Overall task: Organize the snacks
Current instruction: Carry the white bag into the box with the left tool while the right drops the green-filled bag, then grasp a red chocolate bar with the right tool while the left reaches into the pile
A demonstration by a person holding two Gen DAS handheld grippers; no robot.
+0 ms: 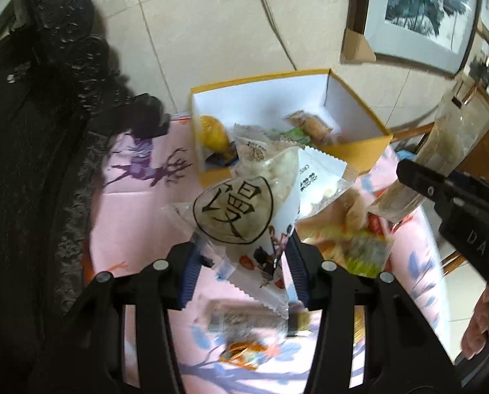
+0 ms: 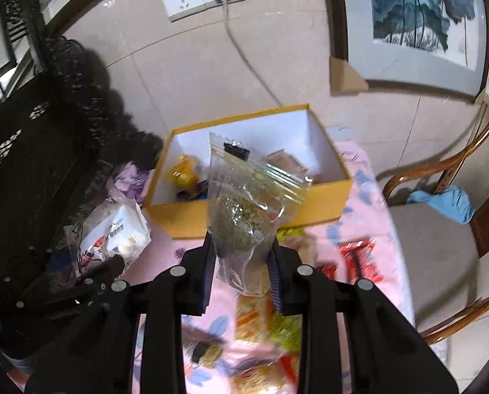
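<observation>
Clear zip bag of green snacks is hanging clenched in the right tongs (frame centre); left tongs are gripping a white snack packet below the yellow box.

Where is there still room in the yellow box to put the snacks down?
The yellow box has bare white floor along its back wall and in its far right corner. Its left front corner is crowded with a yellow packet and dark wrappers, and a tan snack lies right of middle. The pink tablecloth is bare left of the box; nearer the tongs it is packed with snacks.
</observation>
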